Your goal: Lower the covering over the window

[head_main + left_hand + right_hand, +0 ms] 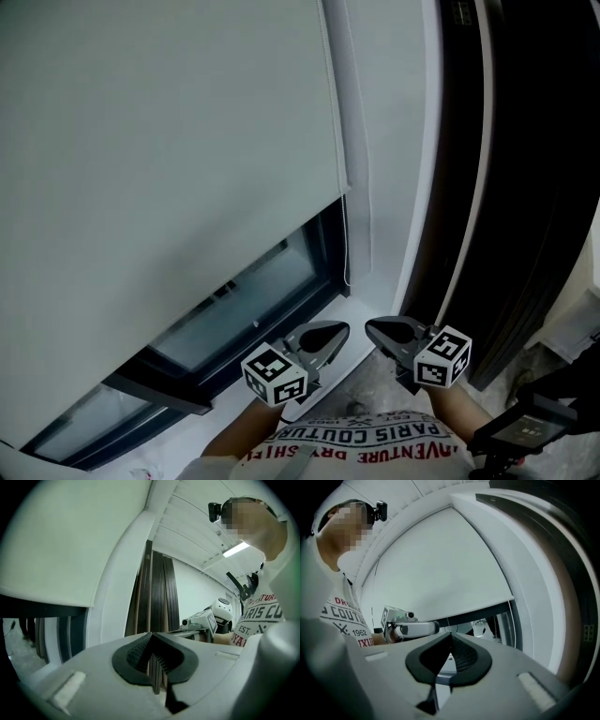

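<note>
The blind (159,141) stops partway; bare window (244,300) shows under its edge toward 7 o'clock. At 6 o'clock, left gripper (334,333) and right gripper (379,329) point level, jaws together, empty.

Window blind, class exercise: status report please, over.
Left gripper, right gripper: both shut, empty. Blind mostly down, strip of window uncovered below. Bead chain hangs free at its right edge; nothing in the way.
</note>
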Demonstrator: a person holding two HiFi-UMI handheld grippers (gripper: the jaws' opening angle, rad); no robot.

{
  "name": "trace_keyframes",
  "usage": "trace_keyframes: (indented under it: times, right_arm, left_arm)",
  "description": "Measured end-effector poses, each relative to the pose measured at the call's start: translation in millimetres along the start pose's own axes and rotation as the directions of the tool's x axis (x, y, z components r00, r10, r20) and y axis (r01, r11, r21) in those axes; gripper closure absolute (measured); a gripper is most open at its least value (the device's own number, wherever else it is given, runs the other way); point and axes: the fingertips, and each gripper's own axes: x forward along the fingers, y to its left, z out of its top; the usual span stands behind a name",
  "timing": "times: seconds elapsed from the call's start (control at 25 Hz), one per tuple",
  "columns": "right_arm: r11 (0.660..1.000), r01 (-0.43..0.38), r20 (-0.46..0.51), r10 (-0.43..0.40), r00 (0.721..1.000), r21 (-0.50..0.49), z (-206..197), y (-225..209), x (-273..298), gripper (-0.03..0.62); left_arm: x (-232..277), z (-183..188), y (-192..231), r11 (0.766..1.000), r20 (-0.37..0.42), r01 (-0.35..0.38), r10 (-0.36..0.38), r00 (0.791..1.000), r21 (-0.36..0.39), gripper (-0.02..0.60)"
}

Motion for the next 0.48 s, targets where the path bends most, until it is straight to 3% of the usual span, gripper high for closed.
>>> trace_keyframes:
  times: [0.24,0.48]
  right_arm:
    - [0.999,-0.003,0.027,0.001,1.0,0.046,-11.5,9.8,-17.0,0.591]
    - [0.997,0.008,0.009,-0.009,1.0,0.08,-22.2,9.2,-21.2,0.591]
  left_arm:
    - [-6.1,-11.1,-22.0,0.999,0.001,-0.005,0.005,1.0,0.037,0.58]
    - [-7.4,-18.8,-19.5,1.0,-0.003,-0.02,0.02,1.0,-0.008,0.58]
